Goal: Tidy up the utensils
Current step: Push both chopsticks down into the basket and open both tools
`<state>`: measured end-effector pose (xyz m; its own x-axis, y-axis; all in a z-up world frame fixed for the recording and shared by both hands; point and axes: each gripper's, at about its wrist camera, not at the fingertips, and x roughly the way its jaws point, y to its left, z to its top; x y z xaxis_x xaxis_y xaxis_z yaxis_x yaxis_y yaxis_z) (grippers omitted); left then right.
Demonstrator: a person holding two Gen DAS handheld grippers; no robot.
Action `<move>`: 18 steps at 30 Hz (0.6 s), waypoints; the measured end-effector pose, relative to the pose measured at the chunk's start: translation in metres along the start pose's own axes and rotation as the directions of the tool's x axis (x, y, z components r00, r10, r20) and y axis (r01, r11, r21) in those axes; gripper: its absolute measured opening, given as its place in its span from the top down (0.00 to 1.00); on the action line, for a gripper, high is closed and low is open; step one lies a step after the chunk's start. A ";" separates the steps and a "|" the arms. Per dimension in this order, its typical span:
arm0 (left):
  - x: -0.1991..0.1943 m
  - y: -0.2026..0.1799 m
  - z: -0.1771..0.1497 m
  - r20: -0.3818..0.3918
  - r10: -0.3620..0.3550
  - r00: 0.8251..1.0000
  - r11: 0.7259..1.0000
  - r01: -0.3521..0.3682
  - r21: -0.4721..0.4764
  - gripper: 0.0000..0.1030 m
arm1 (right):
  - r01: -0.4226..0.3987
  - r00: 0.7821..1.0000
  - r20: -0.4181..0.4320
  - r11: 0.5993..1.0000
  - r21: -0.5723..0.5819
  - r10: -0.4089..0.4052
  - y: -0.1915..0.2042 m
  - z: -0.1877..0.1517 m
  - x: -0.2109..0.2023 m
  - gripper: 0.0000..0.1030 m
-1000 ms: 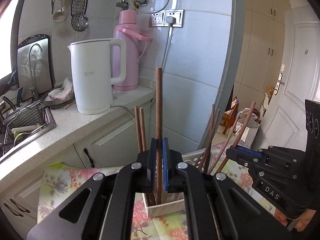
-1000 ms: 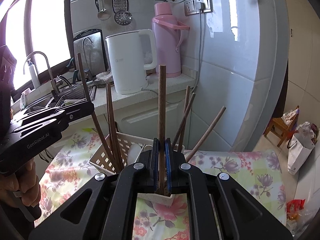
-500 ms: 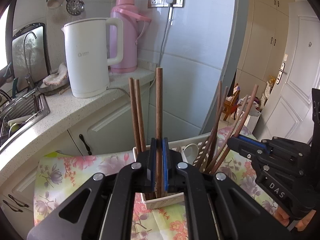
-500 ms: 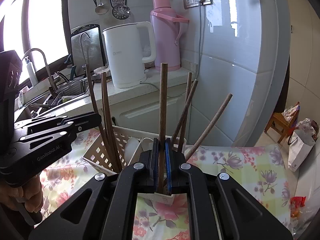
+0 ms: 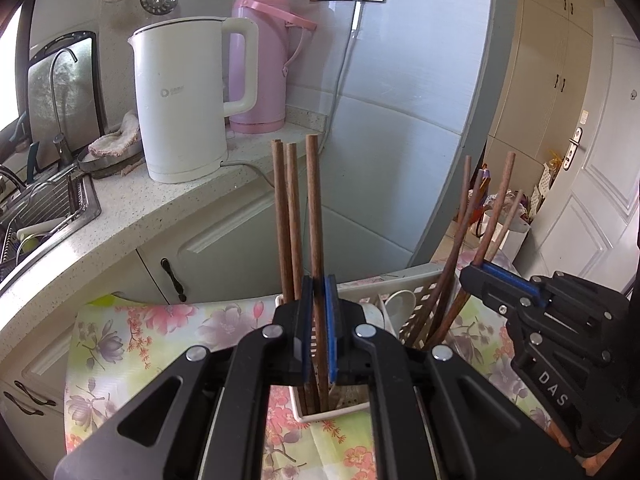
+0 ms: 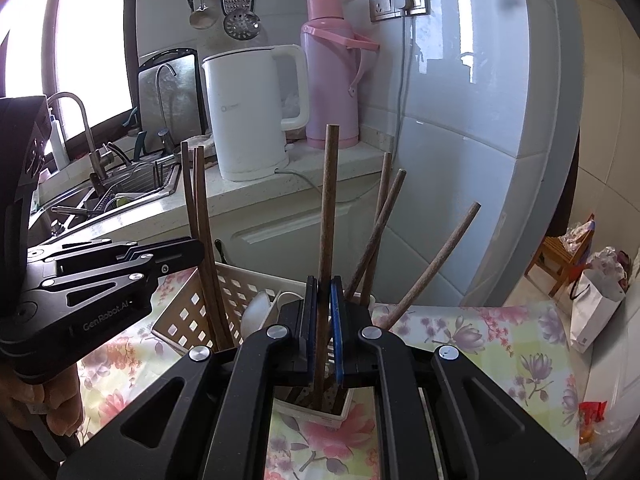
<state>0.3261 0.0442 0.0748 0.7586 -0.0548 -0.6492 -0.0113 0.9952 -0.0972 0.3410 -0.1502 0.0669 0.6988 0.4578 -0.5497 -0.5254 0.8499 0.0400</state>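
Observation:
My left gripper [image 5: 319, 300] is shut on one brown chopstick [image 5: 313, 208], upright, with its lower end inside the white utensil basket [image 5: 352, 411]. Two more chopsticks [image 5: 285, 216] stand just left of it in the same compartment. My right gripper [image 6: 325, 304] is shut on another upright chopstick [image 6: 328, 200] over the basket's other end compartment [image 6: 320, 411]. Several chopsticks [image 6: 380, 232] lean there. The right gripper shows in the left wrist view [image 5: 496, 280], the left gripper in the right wrist view [image 6: 180, 252]. A white spoon [image 6: 256, 312] lies in the basket.
The basket stands on a floral tablecloth [image 5: 132, 332]. Behind is a counter with a white kettle [image 5: 180, 100], a pink thermos [image 5: 260, 52] and a sink [image 5: 44, 216]. Cabinet doors [image 5: 224, 248] lie beyond the table edge. A white bag [image 6: 596, 300] sits on the floor.
Both grippers have moved lower, pushing their chopsticks further down into the basket. The basket and counter look closer and larger.

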 end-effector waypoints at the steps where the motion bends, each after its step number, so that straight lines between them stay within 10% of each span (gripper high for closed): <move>1: -0.001 0.001 0.001 0.003 -0.002 1.000 1.000 0.002 -0.003 0.94 | 0.001 1.000 0.003 1.000 0.003 -0.001 0.000 0.001 0.001 0.92; 18: -0.028 0.000 0.007 0.055 -0.010 0.998 1.000 0.011 -0.003 0.93 | 0.017 0.997 0.072 1.000 0.009 -0.018 0.001 0.017 -0.017 0.89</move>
<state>0.3099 0.0467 0.0984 0.7935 -0.0606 -0.6055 -0.0050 0.9944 -0.1060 0.3372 -0.1529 0.0902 0.7413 0.4600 -0.4888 -0.5088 0.8601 0.0379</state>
